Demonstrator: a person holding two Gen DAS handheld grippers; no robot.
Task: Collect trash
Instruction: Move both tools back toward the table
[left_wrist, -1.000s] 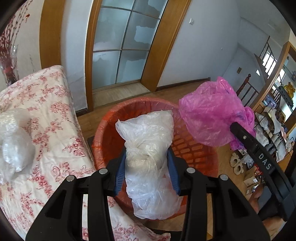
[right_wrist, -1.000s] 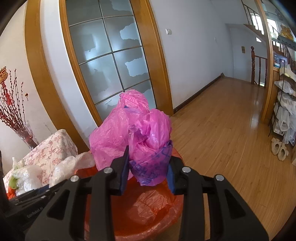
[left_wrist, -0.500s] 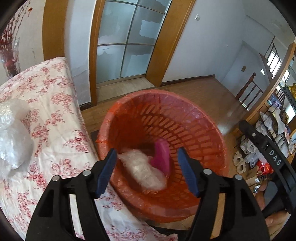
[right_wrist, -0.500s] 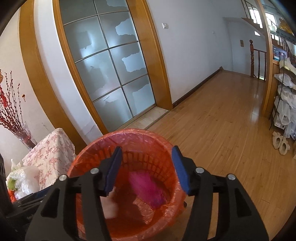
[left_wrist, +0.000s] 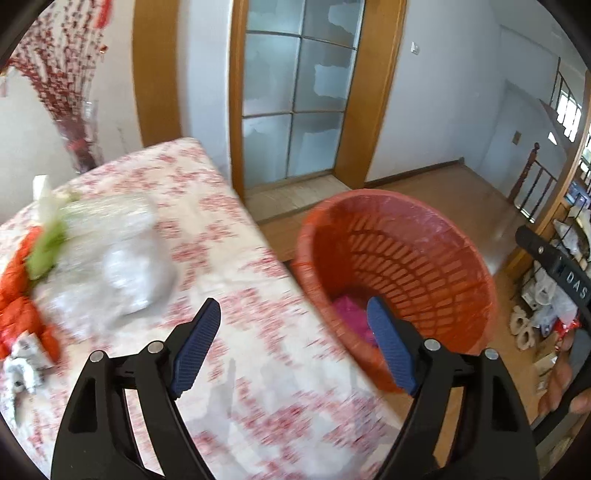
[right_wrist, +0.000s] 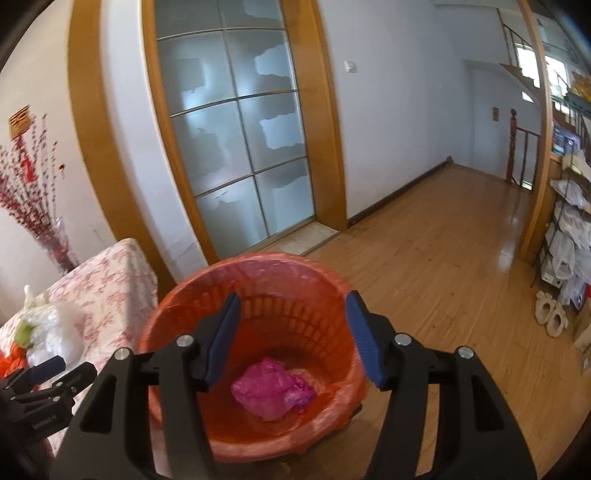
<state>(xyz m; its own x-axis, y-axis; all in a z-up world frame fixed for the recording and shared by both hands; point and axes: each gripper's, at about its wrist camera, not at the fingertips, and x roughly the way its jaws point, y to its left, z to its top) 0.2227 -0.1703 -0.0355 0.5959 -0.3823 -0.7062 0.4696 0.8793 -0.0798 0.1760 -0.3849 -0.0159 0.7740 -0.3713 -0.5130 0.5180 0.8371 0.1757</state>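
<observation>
Through my left wrist camera, my left gripper (left_wrist: 291, 345) is spread wide with nothing between its blue pads, hanging over the edge of the flowered tablecloth (left_wrist: 229, 280). In the left half of the frame lies the remaining trash: a crumpled clear plastic bag (left_wrist: 110, 254), with an orange wrapper (left_wrist: 22, 314) and something green (left_wrist: 48, 247) beside it. The blur is heavy here, so I think, but cannot swear, that the clear bag is one loose bundle and not two. It looks light, soft and slippery; I would pinch a gathered fold near its middle, not its smooth skin. Its long axis seems to run from lower left to upper right across the frame, with no clear front end. The orange basket (left_wrist: 417, 236) stands just beside the table, at centre right.

Through my right wrist camera, my right gripper (right_wrist: 293, 334) is also parted and empty, poised above the basket mouth in the lower centre. At the bottom lies the pink bag (right_wrist: 271, 387), a soft crumpled lump, wider than tall, lying roughly left to right. The clear bag shows at the far left edge.
</observation>
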